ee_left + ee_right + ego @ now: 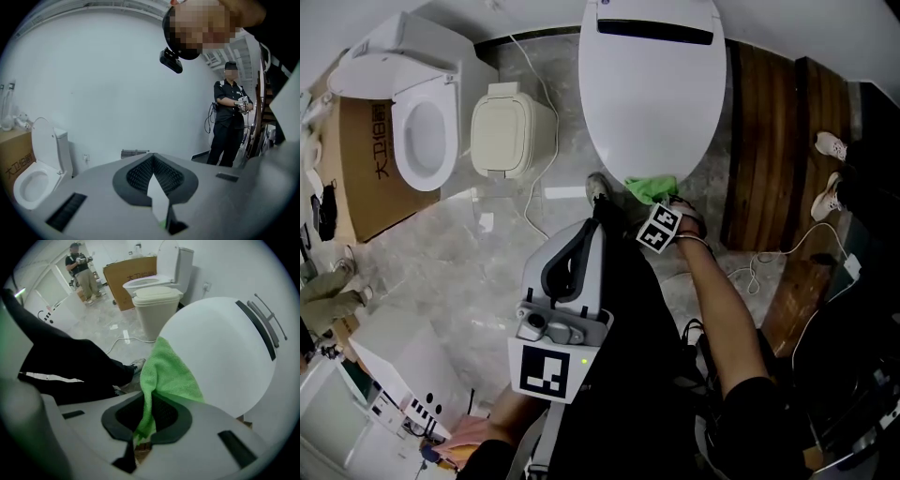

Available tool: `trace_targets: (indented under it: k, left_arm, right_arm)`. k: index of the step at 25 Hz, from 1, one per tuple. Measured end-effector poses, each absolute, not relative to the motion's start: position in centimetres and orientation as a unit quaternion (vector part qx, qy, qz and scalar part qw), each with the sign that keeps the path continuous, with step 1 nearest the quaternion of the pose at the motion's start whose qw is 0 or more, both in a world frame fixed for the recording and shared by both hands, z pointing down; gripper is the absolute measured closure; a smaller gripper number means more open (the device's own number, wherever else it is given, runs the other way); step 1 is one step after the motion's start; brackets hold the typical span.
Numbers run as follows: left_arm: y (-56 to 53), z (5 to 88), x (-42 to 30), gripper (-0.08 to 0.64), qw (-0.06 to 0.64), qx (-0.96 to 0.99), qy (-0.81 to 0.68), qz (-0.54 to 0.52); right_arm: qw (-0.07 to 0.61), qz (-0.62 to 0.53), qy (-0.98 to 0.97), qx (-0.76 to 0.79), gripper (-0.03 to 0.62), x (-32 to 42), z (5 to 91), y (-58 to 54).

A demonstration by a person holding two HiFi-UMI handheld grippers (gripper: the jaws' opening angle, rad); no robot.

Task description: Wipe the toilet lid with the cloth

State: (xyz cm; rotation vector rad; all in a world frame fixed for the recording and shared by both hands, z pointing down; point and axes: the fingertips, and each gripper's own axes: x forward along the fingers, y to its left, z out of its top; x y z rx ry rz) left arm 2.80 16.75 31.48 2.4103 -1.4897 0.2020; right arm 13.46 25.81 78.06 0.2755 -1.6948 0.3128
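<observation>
The white toilet lid (652,84) is closed, at the top centre of the head view; it fills the right side of the right gripper view (220,352). A green cloth (651,187) lies against the lid's near edge. My right gripper (657,204) is shut on the cloth (168,373), which drapes from the jaws up onto the lid's front rim. My left gripper (581,239) is held back over my dark trousers, away from the toilet. Its jaws (154,180) are shut with nothing between them, and it faces a white wall.
A second toilet (422,131) with its lid raised stands at the left, beside a cream bin (508,127) and a cardboard box (366,169). A white cable (534,187) runs over the marble floor. Dark wooden boards (769,141) lie at the right. Another person (229,122) stands nearby.
</observation>
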Motion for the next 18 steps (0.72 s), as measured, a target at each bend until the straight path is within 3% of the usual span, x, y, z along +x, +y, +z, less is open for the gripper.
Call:
trace_targets:
  k: [4, 9, 13, 18]
  left_arm:
    - [16.5, 31.5, 2.7, 0.552, 0.149, 0.836, -0.524, 0.068]
    - [14.4, 31.8, 2.9, 0.552, 0.16, 0.831, -0.529, 0.06]
    - [11.5, 31.8, 2.9, 0.552, 0.165, 0.834, -0.523, 0.055]
    - [7.4, 32.1, 2.7, 0.552, 0.163, 0.84, -0.515, 0.054]
  right_arm:
    - [0.598, 0.144, -0.778, 0.123, 0.546, 12.5, 74.3, 26.0]
    - [0.484, 0.264, -0.801, 0.233, 0.546, 13.4, 69.0, 22.4]
    - [0.387, 0.352, -0.784, 0.334, 0.546, 15.5, 65.8, 16.5]
    - [0.325, 0.371, -0.768, 0.408, 0.546, 17.9, 63.3, 6.7]
